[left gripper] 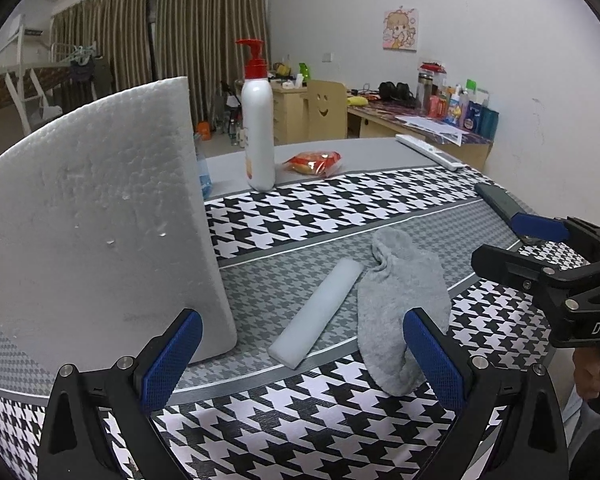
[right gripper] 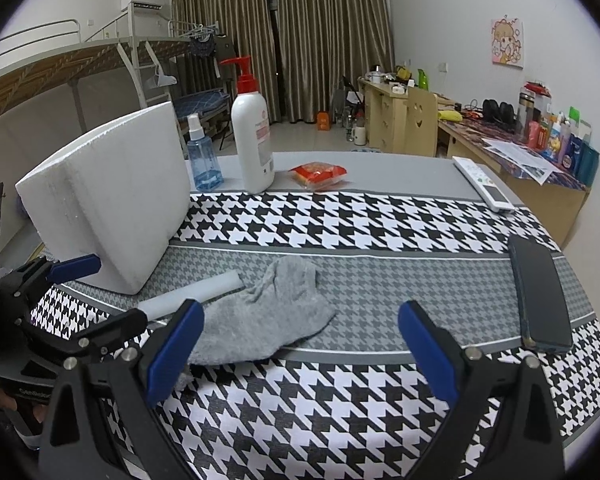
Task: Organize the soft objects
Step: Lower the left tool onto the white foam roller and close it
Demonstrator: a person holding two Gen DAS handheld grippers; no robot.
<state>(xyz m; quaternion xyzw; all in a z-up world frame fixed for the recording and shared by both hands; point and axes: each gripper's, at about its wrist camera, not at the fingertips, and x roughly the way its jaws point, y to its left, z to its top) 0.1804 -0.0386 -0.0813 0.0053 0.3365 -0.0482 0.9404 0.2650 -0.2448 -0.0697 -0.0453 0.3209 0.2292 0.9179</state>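
A grey sock (left gripper: pixel 400 308) lies crumpled on the houndstooth tablecloth (left gripper: pixel 300 432), with a white foam stick (left gripper: pixel 316 314) beside it on its left. A big white foam block (left gripper: pixel 100 220) stands upright at the left. My left gripper (left gripper: pixel 302 360) is open and empty, just in front of the stick and the sock's near end. In the right wrist view the sock (right gripper: pixel 268 312) lies ahead-left of my open, empty right gripper (right gripper: pixel 302 350), with the stick (right gripper: pixel 192 294) and block (right gripper: pixel 112 200) beyond. Each gripper shows in the other's view: the right gripper (left gripper: pixel 512 246), the left gripper (right gripper: pixel 100 296).
At the back of the table stand a white pump bottle (right gripper: pixel 252 140) and a blue spray bottle (right gripper: pixel 202 160), with a red snack packet (right gripper: pixel 318 174) beside them. A white remote (right gripper: pixel 482 182) and a dark phone (right gripper: pixel 540 300) lie at the right edge.
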